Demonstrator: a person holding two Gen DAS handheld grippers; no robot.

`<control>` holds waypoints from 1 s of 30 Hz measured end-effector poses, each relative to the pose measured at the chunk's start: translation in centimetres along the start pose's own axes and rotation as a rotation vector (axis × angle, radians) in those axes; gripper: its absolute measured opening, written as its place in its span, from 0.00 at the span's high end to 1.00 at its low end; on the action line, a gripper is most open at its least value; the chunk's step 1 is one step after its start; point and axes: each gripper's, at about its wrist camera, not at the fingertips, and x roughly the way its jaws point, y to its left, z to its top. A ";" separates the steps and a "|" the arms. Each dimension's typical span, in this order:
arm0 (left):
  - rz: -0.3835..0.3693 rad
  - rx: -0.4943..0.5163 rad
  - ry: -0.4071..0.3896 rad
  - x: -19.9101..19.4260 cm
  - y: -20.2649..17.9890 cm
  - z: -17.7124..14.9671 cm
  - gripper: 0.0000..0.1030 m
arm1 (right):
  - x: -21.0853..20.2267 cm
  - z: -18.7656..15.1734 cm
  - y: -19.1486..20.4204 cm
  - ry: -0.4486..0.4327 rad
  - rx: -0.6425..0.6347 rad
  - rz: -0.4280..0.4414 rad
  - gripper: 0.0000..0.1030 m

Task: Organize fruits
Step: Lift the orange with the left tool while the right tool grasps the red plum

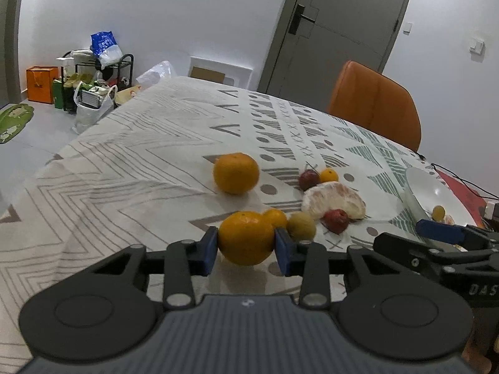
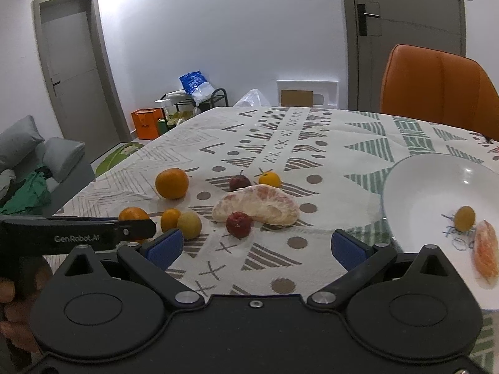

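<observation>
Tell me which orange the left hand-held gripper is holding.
The large orange nearest the camera, between the left hand-held gripper pads; the other large orange sits free, farther back.

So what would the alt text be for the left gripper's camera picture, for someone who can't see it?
The left gripper clamps a large orange between its blue pads, on a patterned tablecloth. Beyond lie another orange, smaller fruits and a peeled pomelo piece; a white bowl sits at right.

I note an orange chair at the upper right, behind the patterned tablecloth. Upper left holds a grey door; an orange bag and black rack sit mid-frame by the wall.
</observation>
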 end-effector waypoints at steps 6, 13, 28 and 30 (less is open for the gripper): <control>0.014 -0.009 -0.007 -0.5 1.0 0.4 0.64 | 1.4 0.5 0.6 0.014 -0.007 0.017 0.10; 0.026 -0.018 -0.019 -0.8 1.9 0.8 0.64 | 2.6 0.9 0.9 0.023 -0.011 0.026 0.23; 0.070 -0.047 -0.038 -1.6 3.8 1.2 0.64 | 4.9 1.0 1.3 0.062 -0.011 0.034 0.51; 0.072 -0.040 -0.035 -1.6 3.8 1.3 0.64 | 5.2 0.9 1.5 0.067 -0.026 0.028 0.64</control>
